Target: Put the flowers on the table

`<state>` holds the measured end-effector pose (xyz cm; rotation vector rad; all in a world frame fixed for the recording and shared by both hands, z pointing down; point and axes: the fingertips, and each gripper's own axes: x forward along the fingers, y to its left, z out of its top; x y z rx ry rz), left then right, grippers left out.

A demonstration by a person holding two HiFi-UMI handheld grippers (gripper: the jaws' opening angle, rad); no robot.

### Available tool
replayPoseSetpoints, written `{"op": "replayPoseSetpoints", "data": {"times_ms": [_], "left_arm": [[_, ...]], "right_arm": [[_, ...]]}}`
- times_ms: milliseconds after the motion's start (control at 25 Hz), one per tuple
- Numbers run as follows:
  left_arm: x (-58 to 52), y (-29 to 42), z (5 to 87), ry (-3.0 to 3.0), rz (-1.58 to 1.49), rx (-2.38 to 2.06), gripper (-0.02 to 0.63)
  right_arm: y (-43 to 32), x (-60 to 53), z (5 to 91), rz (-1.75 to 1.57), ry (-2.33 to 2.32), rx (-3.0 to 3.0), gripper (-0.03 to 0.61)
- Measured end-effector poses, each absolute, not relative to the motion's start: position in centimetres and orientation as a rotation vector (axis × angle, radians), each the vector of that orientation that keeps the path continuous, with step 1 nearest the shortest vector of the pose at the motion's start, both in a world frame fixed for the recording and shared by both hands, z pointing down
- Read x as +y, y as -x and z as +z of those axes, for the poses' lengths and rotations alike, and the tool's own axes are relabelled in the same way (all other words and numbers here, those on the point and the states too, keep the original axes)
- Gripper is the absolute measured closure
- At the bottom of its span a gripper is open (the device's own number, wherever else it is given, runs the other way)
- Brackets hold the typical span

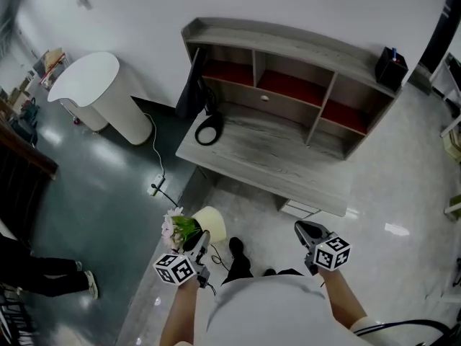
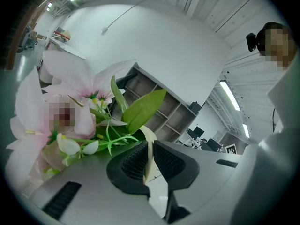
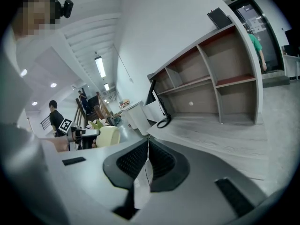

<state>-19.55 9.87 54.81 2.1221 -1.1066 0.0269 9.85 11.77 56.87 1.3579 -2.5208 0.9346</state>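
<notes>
Left gripper (image 2: 149,149): jaws pinched on a thin cream edge, judged to be the rim of the cream container (image 1: 210,224) that carries the flowers (image 2: 79,86).
Flowers, location: off the table (image 1: 288,166), over the floor just in front of its front-left corner, near the person's body.
Flowers, attitude: the container appears tipped, with the blooms and a green leaf (image 2: 143,109) pointing away from the table.
Handling, judged: light load. The petals and leaves are soft and bruise easily, and the rim is thin and likely to flex or slip under a hard pinch.
Hold point, judged: rim or wall of the container, never the blooms. Support from below would steady it when it is set down.
Right gripper (image 3: 148,146): jaws pressed together with nothing between them, held in front of the table's middle.
Table: bare grey top. A black cable coil (image 1: 208,132) lies at its left end, shelves stand at the back, and a black box (image 1: 391,66) sits on top at the right.
Beyond the table's left end: white rounded cabinet (image 1: 97,89).
Left gripper view only: the pinch itself, and the blooms close up.
Head view only: the gap between the flowers and the table. The left jaw contact cannot be made out here.
Right gripper view only: the container's side wall, and a bystander (image 3: 55,117) far off, left of the table.
</notes>
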Motion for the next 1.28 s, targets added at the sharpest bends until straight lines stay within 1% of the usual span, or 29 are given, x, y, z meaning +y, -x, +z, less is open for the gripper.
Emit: {"op": "replayPoseSetpoints", "data": {"times_ms": [680,920,1280], "left_arm": [[-3.6,22.9,55.3,-2.215,0.133,-0.893,0.561],[-6.2,23.9,56.0,-2.244,0.180,-0.833,0.561],[-8.7,22.9,56.9,-2.254,0.224,-0.807,0.561]], "right_arm": [[-5.0,1.9,55.9,0.934,-1.577,-2.430,0.558],[-3.8,0.2,56.1,0.943,-1.646,-2.393,0.558],[-3.4,-1.6,56.9,0.978,-1.638,-2.367,0.558]]}}
